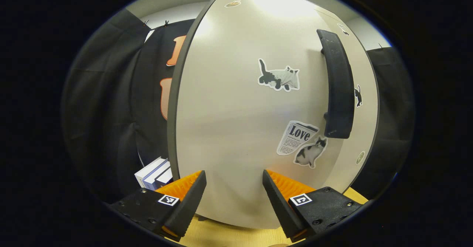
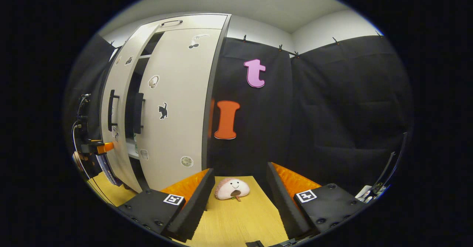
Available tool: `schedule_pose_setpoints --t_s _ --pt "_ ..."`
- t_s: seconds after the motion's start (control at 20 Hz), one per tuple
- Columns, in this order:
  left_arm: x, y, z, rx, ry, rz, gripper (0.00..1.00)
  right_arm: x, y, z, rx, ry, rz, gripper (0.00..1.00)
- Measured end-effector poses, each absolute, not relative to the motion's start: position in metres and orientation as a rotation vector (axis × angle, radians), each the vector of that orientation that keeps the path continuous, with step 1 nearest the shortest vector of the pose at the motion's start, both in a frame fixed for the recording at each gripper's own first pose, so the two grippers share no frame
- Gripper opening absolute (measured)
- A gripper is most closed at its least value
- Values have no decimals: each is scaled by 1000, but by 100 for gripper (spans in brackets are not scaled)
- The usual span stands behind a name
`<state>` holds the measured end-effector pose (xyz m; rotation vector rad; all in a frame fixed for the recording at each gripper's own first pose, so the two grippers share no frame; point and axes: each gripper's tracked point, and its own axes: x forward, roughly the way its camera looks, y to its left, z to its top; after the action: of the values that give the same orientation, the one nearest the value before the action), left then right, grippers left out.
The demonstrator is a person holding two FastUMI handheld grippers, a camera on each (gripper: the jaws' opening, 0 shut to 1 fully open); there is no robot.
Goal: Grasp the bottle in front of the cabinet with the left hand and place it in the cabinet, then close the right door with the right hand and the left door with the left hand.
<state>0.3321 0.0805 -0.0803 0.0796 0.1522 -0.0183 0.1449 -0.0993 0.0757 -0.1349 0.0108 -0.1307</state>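
Note:
The cabinet's left door point(image 1: 236, 121), pale with cat stickers and a black handle point(image 1: 338, 88), stands right in front of my left gripper point(image 1: 234, 199). That gripper is open, its fingertips close to the door's lower face; contact cannot be told. In the right gripper view the left door point(image 2: 118, 103) stands slightly ajar, with a dark gap point(image 2: 130, 103) between it and the right door point(image 2: 177, 103), which lies against the cabinet front. My left gripper point(image 2: 99, 147) is at the left door's outer side. My right gripper point(image 2: 240, 202) is open over the table, apart from the cabinet. The bottle is hidden behind the doors.
A round plush toy point(image 2: 232, 189) lies on the wooden table point(image 2: 236, 225) just beyond my right fingers. White and blue boxes point(image 1: 153, 173) sit left of the cabinet. Small items point(image 2: 369, 193) are at the far right edge. Black cloth walls surround the booth.

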Motion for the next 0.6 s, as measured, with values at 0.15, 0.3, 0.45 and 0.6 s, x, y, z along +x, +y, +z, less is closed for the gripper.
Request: schedule_pose_setpoints --t_s 0.15,0.3,0.45,0.6 --pt "338 74 -82 100 153 -20 94 147 -101 75 -134 15 -127 94" --pt "341 66 -87 108 166 -36 94 153 -103 69 -126 33 -122 94" --pt "347 60 -88 125 182 -28 94 160 -101 64 -121 48 -107 94" --pt "338 53 -76 67 182 -25 94 170 -100 71 -126 52 -86 94"
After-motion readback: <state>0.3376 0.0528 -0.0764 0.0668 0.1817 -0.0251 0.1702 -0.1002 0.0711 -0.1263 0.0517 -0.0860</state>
